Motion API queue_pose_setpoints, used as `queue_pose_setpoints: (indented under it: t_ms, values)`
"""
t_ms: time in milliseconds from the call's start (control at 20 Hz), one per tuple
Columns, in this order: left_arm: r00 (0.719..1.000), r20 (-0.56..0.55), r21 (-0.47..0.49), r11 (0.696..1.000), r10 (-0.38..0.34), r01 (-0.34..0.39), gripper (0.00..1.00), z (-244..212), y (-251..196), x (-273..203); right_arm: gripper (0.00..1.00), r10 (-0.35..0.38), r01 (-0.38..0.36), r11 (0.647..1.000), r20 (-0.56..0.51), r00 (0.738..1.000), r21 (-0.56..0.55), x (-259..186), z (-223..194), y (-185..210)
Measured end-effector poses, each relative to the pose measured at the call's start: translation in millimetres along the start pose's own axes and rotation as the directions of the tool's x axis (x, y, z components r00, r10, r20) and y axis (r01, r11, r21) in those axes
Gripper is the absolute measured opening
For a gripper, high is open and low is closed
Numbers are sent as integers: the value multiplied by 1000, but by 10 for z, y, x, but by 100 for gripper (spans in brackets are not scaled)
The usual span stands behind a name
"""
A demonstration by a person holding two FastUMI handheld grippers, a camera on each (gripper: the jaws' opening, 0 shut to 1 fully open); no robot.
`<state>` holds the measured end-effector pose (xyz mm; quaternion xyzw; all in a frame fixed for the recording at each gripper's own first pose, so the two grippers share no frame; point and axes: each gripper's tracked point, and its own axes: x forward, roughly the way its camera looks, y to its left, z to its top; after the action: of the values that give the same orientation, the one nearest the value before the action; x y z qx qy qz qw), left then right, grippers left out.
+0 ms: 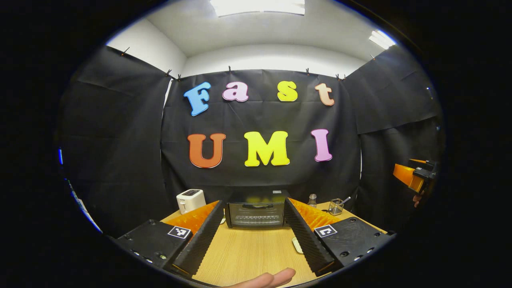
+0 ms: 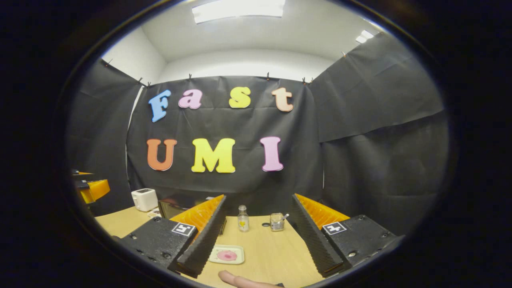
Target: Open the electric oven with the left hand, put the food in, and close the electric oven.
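Desk: Oven status, please?

Field: Electric oven [image 1: 257, 214] stands at the back of the wooden table [image 1: 248, 252], door closed, handle across the top of its glass front. It sits framed between the fingers of the left gripper [image 1: 253, 234], which are spread wide and hold nothing.

Desk: And the food?

Field: Pink food [image 2: 227, 255] lies on a small pale tray [image 2: 226, 254] in front of the oven, toward its right. The right gripper [image 2: 256, 236] hovers over the table there, fingers wide apart, empty.

Desk: Anything else near the oven?

Field: White toaster [image 1: 190, 200] just left of it; glass bottle [image 2: 242, 219] and a mesh holder [image 2: 276, 222] to its right. A fingertip [image 1: 276, 278] shows at the bottom edge of the left gripper view.
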<state>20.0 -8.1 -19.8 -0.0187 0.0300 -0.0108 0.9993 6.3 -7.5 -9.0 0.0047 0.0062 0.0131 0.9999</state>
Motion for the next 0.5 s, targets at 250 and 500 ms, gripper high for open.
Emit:
queue_pose_setpoints:
  t_ms: [250,500]
  values:
    - [1000,-21,4,1000,14,-14,96,-37,39,406,96,12,-12,1000,18,1000,16,94,25,4]
    - [995,-73,-63,996,-67,62,96,-224,-104,1108,100,4,-4,1000,12,1000,11,198,-66,-57]
